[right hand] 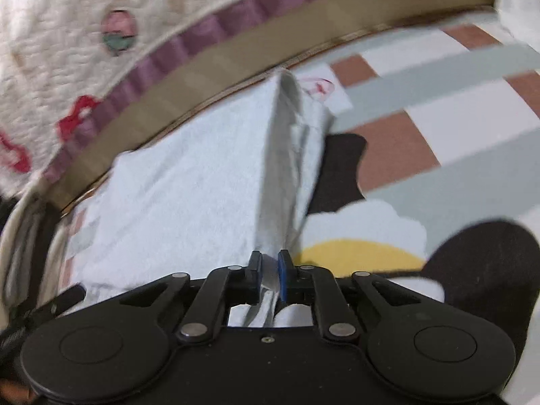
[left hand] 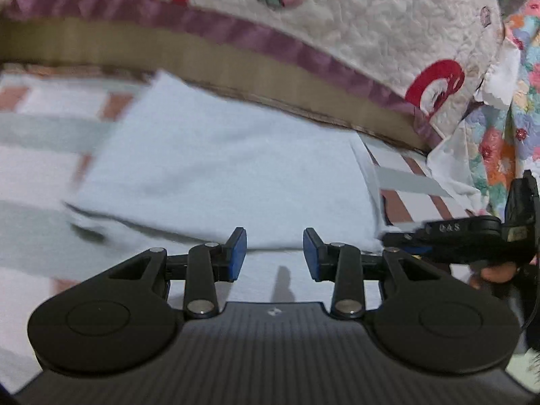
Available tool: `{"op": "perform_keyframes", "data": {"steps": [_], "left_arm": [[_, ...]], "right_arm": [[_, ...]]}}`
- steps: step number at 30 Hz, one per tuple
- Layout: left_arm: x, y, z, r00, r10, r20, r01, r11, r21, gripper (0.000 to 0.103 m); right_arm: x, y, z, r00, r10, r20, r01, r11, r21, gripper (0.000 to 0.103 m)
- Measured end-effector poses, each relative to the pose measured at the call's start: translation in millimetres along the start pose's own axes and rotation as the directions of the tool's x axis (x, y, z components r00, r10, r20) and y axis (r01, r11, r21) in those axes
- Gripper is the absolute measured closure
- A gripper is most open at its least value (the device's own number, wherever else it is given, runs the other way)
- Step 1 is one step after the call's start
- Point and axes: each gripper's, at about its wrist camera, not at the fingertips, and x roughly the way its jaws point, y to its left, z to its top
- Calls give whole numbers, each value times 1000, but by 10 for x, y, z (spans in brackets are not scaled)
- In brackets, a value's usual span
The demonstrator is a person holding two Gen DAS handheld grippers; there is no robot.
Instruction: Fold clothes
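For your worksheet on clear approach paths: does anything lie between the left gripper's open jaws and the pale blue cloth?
Nothing visible does. The left gripper hangs open directly over the pale blue cloth, while the right gripper pinches its edge.

1 pale blue garment (left hand: 216, 168); 2 grippers, left (left hand: 274, 253) & right (right hand: 269, 270); 1 striped sheet (right hand: 455, 108); 1 quilt (left hand: 371, 33)

Pale blue garment (right hand: 189, 182), folded (one edge lifted)
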Motion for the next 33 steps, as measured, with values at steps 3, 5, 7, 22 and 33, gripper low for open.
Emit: {"op": "perform_keyframes", "data": {"steps": [3, 5, 7, 22, 33], "left_arm": [[164, -167, 3, 998, -60, -29, 60, 998, -30, 68], [270, -326, 4, 996, -84, -31, 85, 996, 11, 68], [376, -449, -20, 997, -64, -34, 66, 995, 79, 68], [611, -277, -30, 997, 39, -73, -37, 999, 28, 66], [613, -209, -11, 995, 42, -89, -42, 999, 0, 67]], "right_arm": [[-72, -64, -25, 1000, 7, 29, -10, 994, 105, 62], [-156, -86, -53, 999, 15, 48, -21, 991, 134, 62], [-190, -56, -39, 998, 51, 40, -56, 988, 144, 62], [-195, -26, -277, 978, 112, 175, -133, 984, 115, 96], [-147, 81, -326, 958, -142, 251, 220, 923, -315, 103]]}}
